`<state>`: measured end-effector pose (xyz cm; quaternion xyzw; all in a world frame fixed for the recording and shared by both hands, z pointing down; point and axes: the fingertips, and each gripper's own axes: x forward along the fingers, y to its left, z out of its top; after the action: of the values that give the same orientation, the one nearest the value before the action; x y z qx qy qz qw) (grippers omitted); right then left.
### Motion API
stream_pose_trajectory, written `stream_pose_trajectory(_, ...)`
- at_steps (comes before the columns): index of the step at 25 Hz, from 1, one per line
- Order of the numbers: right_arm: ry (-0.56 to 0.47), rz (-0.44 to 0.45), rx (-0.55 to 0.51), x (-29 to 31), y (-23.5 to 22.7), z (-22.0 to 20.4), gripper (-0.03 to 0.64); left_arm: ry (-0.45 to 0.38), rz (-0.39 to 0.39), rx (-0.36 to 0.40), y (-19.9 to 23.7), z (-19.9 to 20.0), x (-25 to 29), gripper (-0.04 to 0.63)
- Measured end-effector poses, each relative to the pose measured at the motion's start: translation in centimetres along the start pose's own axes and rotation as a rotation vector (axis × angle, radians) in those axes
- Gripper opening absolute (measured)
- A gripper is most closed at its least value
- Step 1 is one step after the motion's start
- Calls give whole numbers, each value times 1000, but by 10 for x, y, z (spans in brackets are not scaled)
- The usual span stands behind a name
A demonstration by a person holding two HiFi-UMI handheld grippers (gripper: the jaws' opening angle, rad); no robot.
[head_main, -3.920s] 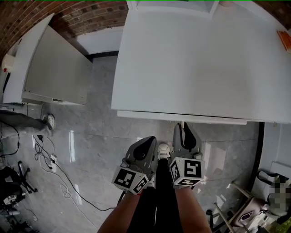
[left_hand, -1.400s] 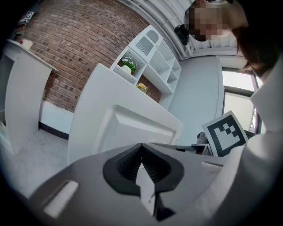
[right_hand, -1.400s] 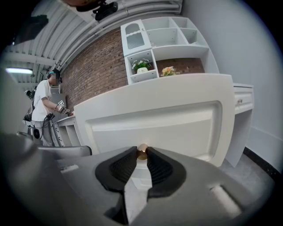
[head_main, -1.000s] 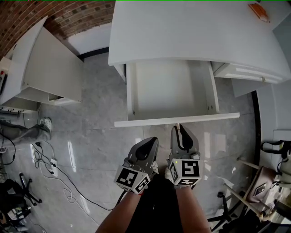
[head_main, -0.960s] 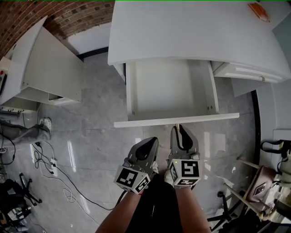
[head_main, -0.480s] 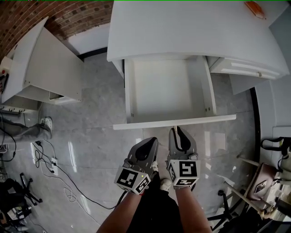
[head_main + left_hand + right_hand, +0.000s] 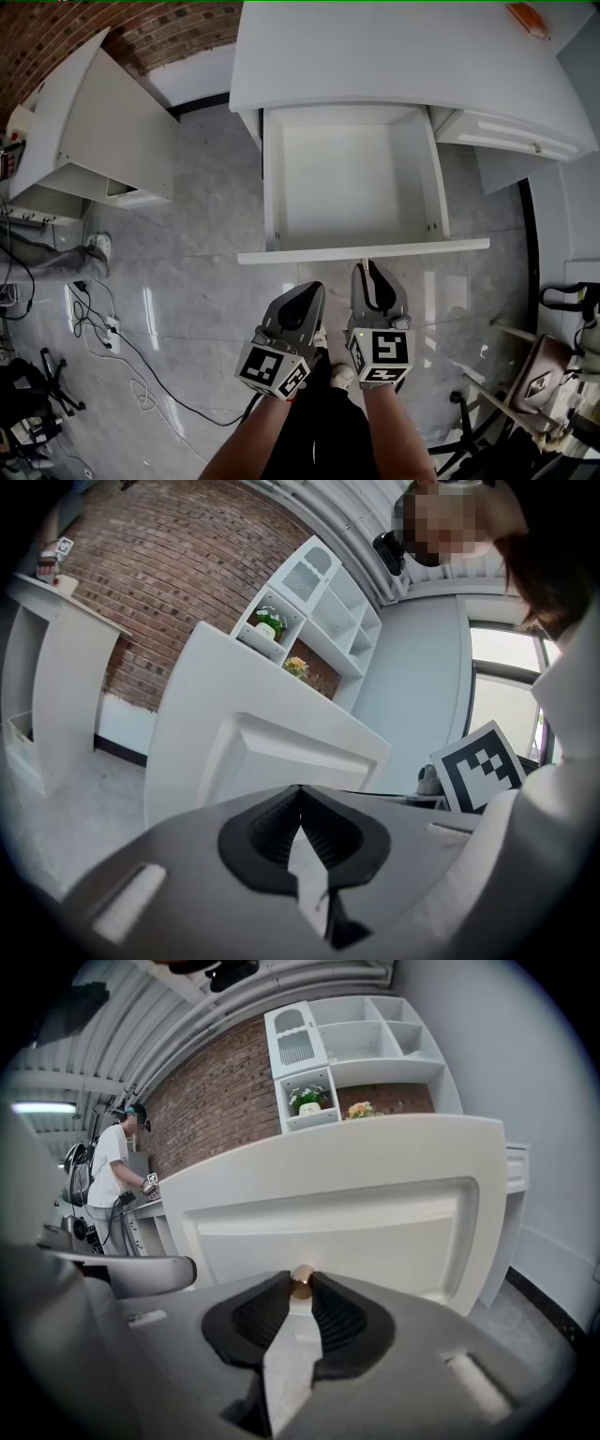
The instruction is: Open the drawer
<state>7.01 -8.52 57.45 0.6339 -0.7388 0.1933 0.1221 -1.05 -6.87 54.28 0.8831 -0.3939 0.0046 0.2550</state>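
A white drawer (image 7: 352, 183) stands pulled far out of the white desk (image 7: 394, 56); its inside is bare. Its front panel (image 7: 347, 1218) fills the right gripper view. My right gripper (image 7: 366, 265) is shut on the small brass knob (image 7: 301, 1281) at the middle of that panel. My left gripper (image 7: 314, 292) hangs just left of the right one, short of the drawer front, its jaws closed together with nothing between them (image 7: 301, 794).
A second white desk (image 7: 103, 131) stands at the left with a brick wall behind. Cables (image 7: 122, 356) and chair legs lie on the grey floor at lower left. A small orange thing (image 7: 525, 19) sits on the desk top. A person (image 7: 112, 1185) stands far off.
The drawer went from closed to pulled far out, with the right gripper on its knob. Over the last second it came out a little further. The left gripper stayed beside the right.
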Motion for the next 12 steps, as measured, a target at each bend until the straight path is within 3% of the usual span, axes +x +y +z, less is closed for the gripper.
stream_pose_trajectory(12, 3, 14, -15, -14, 5, -7, 72, -1, 6, -3, -10, -11, -12, 3)
